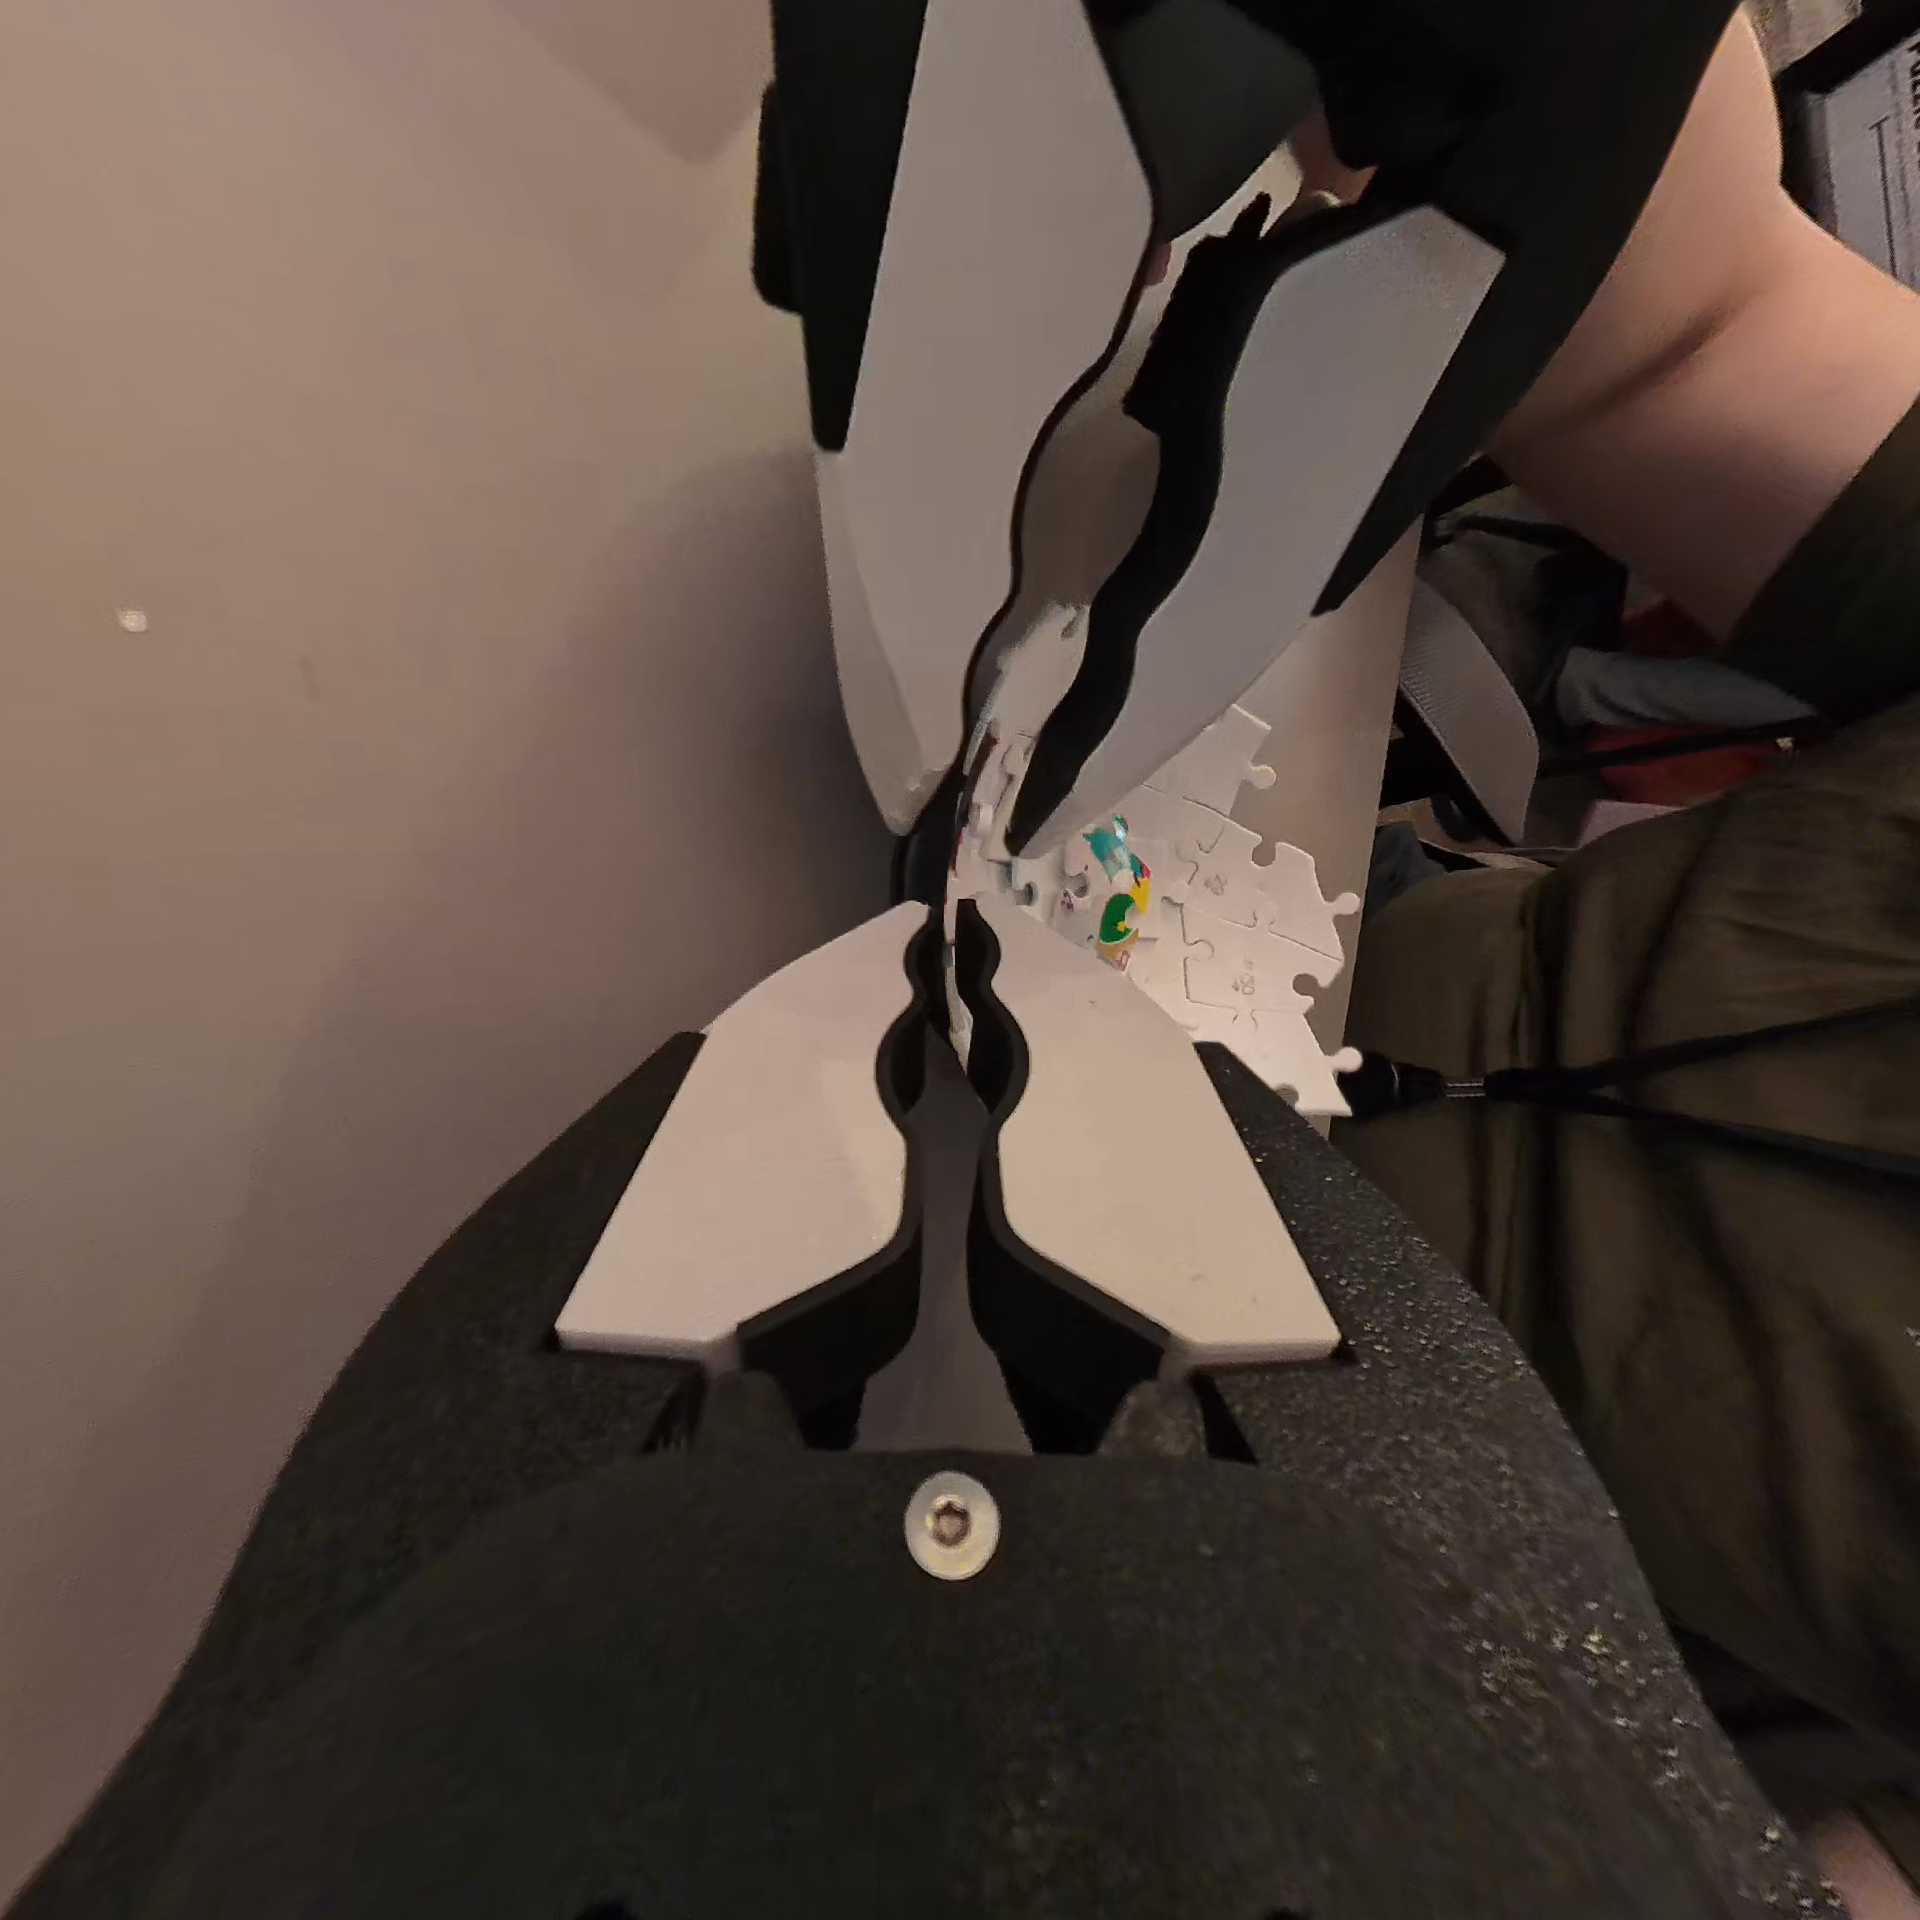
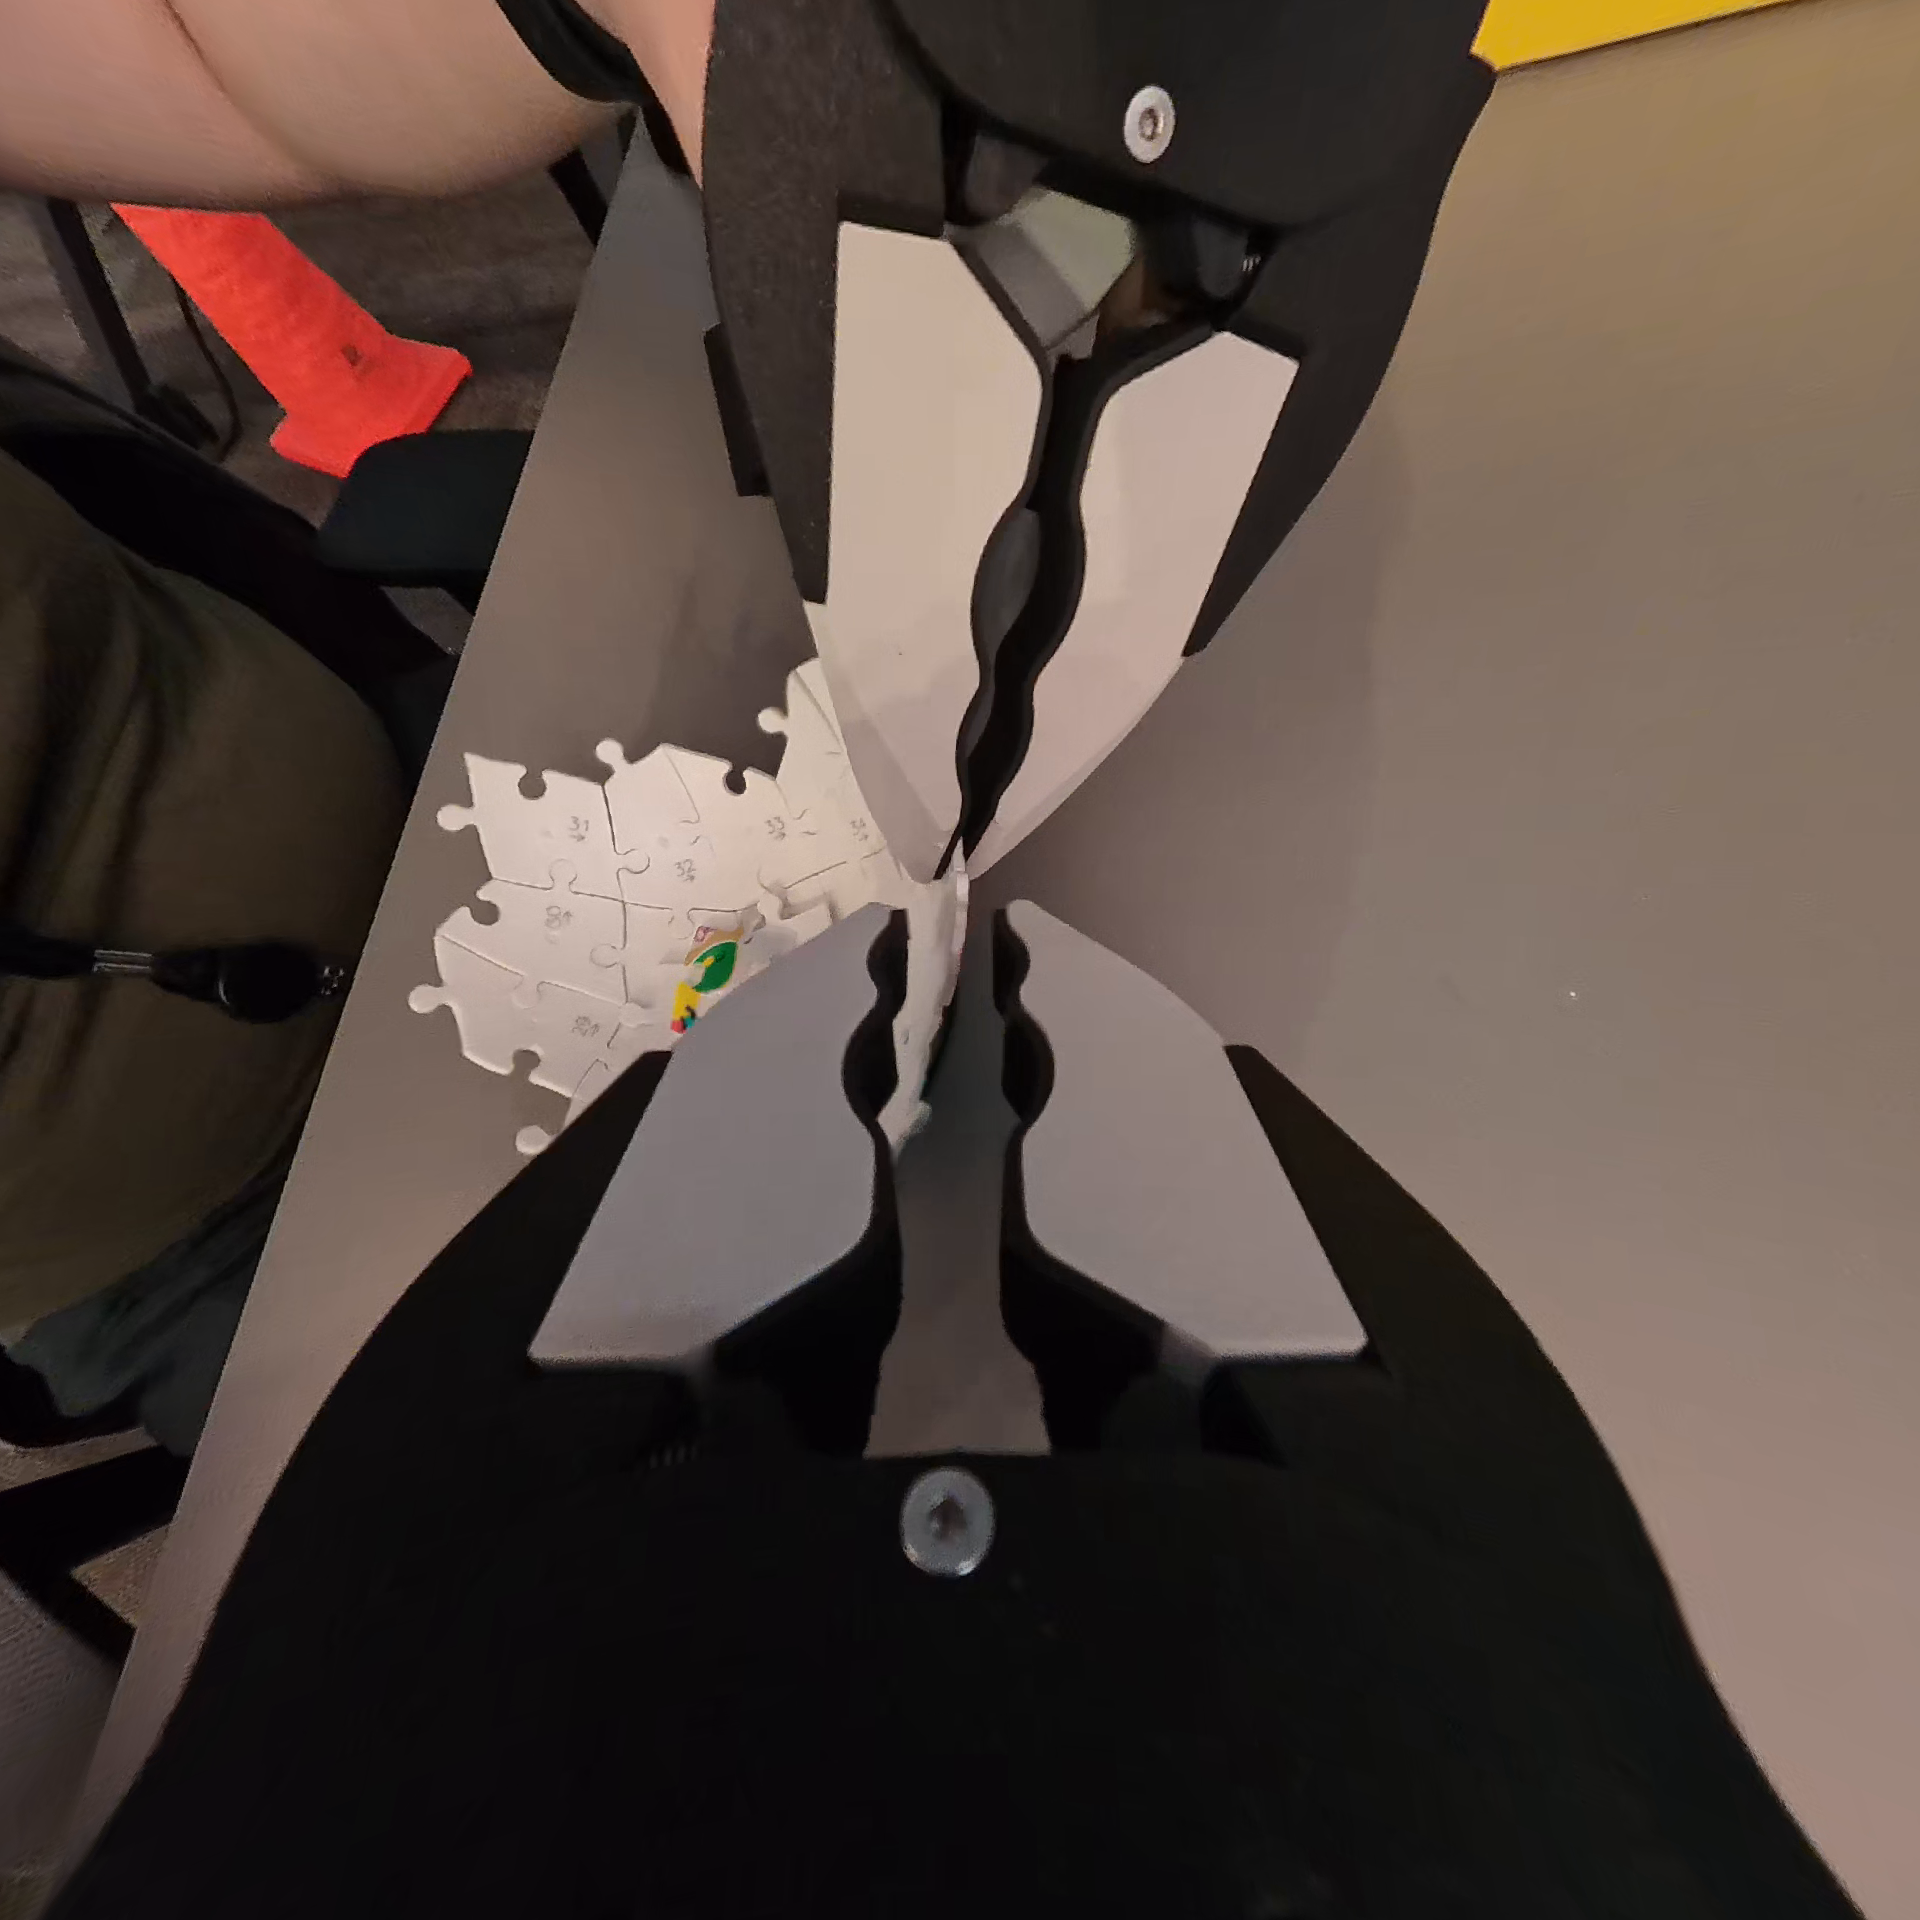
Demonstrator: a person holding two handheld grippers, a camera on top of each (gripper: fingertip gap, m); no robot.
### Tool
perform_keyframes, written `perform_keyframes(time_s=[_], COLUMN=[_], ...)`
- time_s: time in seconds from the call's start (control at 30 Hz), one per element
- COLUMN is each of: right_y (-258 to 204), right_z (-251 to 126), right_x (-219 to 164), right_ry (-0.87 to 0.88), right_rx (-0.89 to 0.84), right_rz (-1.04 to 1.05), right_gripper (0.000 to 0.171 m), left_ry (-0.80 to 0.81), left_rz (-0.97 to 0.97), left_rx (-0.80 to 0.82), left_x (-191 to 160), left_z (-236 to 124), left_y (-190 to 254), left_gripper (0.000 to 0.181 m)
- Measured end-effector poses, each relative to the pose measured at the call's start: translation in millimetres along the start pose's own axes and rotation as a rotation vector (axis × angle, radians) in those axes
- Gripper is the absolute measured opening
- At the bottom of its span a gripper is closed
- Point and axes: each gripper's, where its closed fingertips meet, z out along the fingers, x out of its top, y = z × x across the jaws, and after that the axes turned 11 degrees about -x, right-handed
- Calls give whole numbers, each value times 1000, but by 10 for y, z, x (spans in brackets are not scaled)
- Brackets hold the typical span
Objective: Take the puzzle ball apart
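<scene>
Two handheld grippers meet tip to tip over a grey table, both clamped on the same strip of the puzzle ball's white pieces. The left gripper has its jaws pinched tight on a thin curved piece that stands edge-on between its fingertips. The right gripper — facing it from the opposite side — bites the same white strip, its jaws narrowed onto the plastic but not fully together.

Just beside the tips, toward the table's near edge, lies an opened section of the puzzle ball: interlocked white pieces, inner faces up, each stamped with a small printed number and arrow. One loose piece showing green, yellow and red print rests on it, close to the right gripper's finger.

Beyond the table edge sit a person's olive-green clothing, a bare forearm and an orange-red object on the floor — with a yellow patch behind the left gripper.
</scene>
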Motion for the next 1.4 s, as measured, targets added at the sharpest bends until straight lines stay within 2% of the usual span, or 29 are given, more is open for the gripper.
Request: perform_keyframes(time_s=[0.03,0.07,0.4,0.77,0.83,1.03,1.3,1.4], right_y=[2,5,-6,12,48,127,106,78], right_z=[-9,-11,-32,-71,-70,-97,-46,-30], right_x=[-15,-22,-4,1,3,-1,-82,-55], right_ry=[-5,-7,27,-12,-20,-61,-165,-180], right_rx=[5,6,-65,-122,-125,-27,12,72], right_rz=[-1,-3,-233,-430,-378,26,43,147], right_gripper=[6,4,4,6,6,6,4,3], left_ry=[-1,-2,-7,-9,15,23,27,-19], left_rz=[2,5,-27,-11,-18,7,41,23], left_rx=[-1,0,-128,-171,-170,-81,-25,-9], left_x=[5,9,15,51,67,85,90,7], left_z=[3,7,3,3,-20,-72,-114,-61], left_y=[-1,-2,25,23,1,-60,-67,-88], left_gripper=[2,2,4,4,4,3,3,23])
